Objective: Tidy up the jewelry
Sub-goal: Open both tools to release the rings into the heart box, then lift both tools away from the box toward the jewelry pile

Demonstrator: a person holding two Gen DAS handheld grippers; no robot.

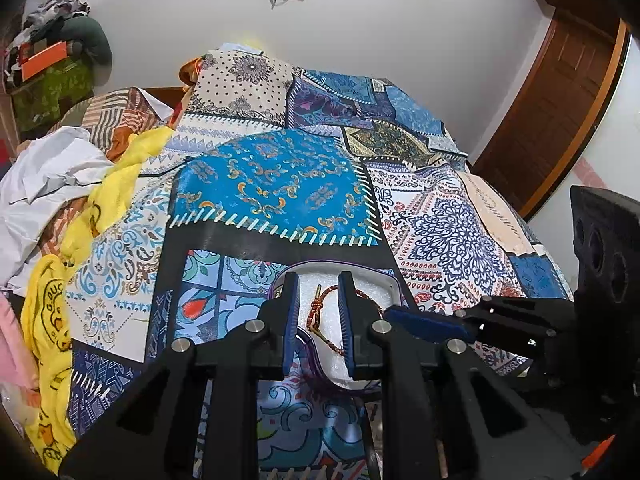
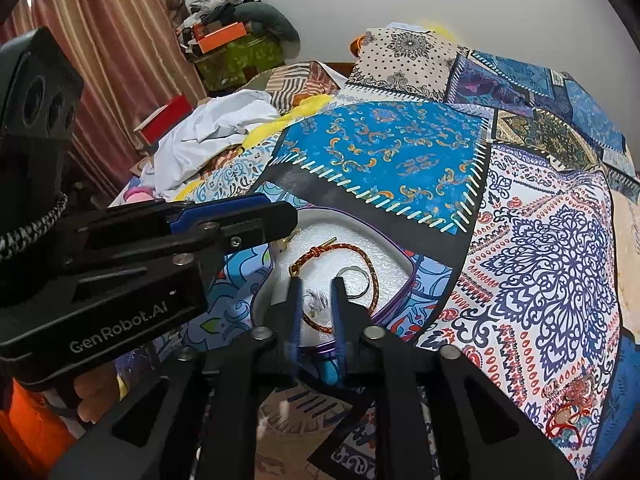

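Observation:
A white foam-lined jewelry box [image 2: 384, 250] with a purple rim lies open on the patchwork bedspread. In it lie a red-and-gold braided bracelet [image 2: 362, 250], a silver ring [image 2: 354, 270] and a small shiny piece [image 2: 316, 302]. My right gripper [image 2: 316, 288] hovers just over the shiny piece, fingers a little apart, nothing gripped. My left gripper [image 1: 318, 292] is open above the box [image 1: 382, 294], with the bracelet [image 1: 326, 294] between its fingers, and shows in the right view [image 2: 280, 216] at the box's left edge.
The patchwork bedspread [image 2: 540, 240] covers the bed. White and yellow clothes [image 1: 80, 184] are piled at the left. A red box [image 2: 166, 118] and a stack of bags [image 2: 236, 44] stand by the curtain. A wooden door [image 1: 560, 100] is at the right.

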